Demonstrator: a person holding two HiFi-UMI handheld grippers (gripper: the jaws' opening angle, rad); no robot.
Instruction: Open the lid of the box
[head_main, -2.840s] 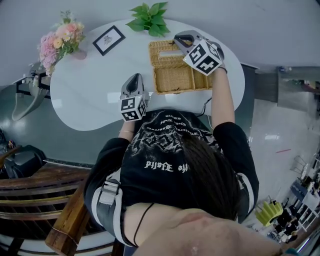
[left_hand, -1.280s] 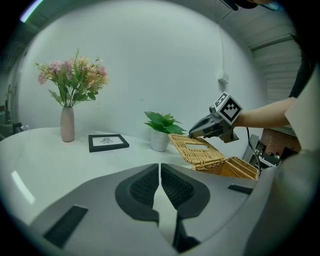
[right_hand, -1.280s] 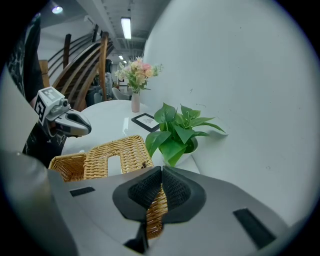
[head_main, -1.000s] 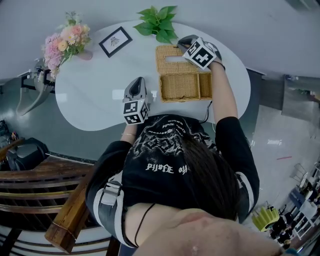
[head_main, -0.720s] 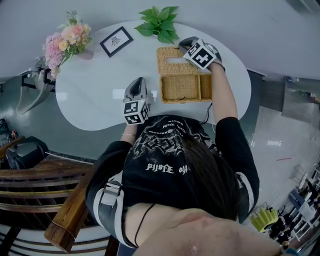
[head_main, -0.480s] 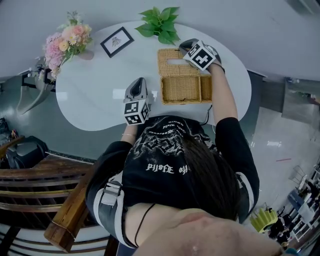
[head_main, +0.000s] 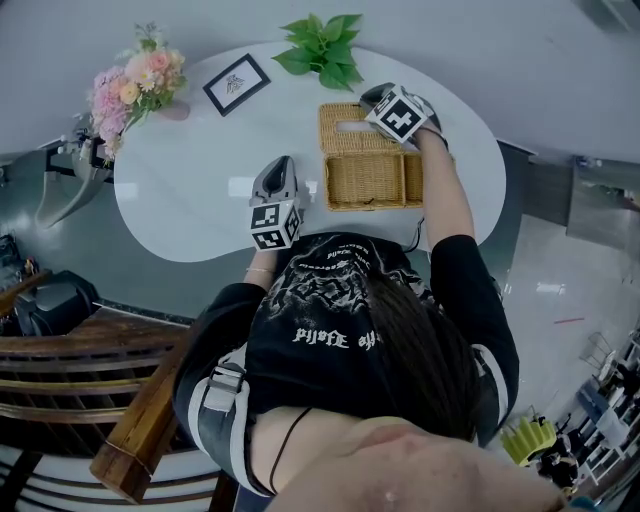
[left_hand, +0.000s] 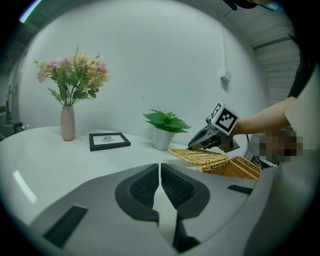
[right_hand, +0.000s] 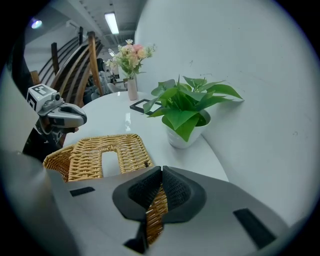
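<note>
A wicker box (head_main: 366, 181) stands open on the white table (head_main: 190, 170). Its lid (head_main: 348, 116), which has a slot cut in it, is swung back and lies almost flat on the far side. My right gripper (head_main: 370, 98) is shut on the lid's right edge; in the right gripper view woven wicker (right_hand: 156, 207) sits pinched between the pads of that gripper (right_hand: 161, 182). My left gripper (head_main: 277, 168) hovers shut and empty near the table's front edge, left of the box. In the left gripper view its jaws (left_hand: 160, 172) meet, with the lid (left_hand: 197, 156) beyond them.
A potted green plant (head_main: 318, 50) stands just behind the lid. A black picture frame (head_main: 236, 84) and a vase of pink flowers (head_main: 135, 80) sit at the far left of the table. A wooden chair (head_main: 140, 430) is on the floor at the person's left.
The right gripper has kept its hold on the lid and shifted only slightly. The left gripper has stayed where it was.
</note>
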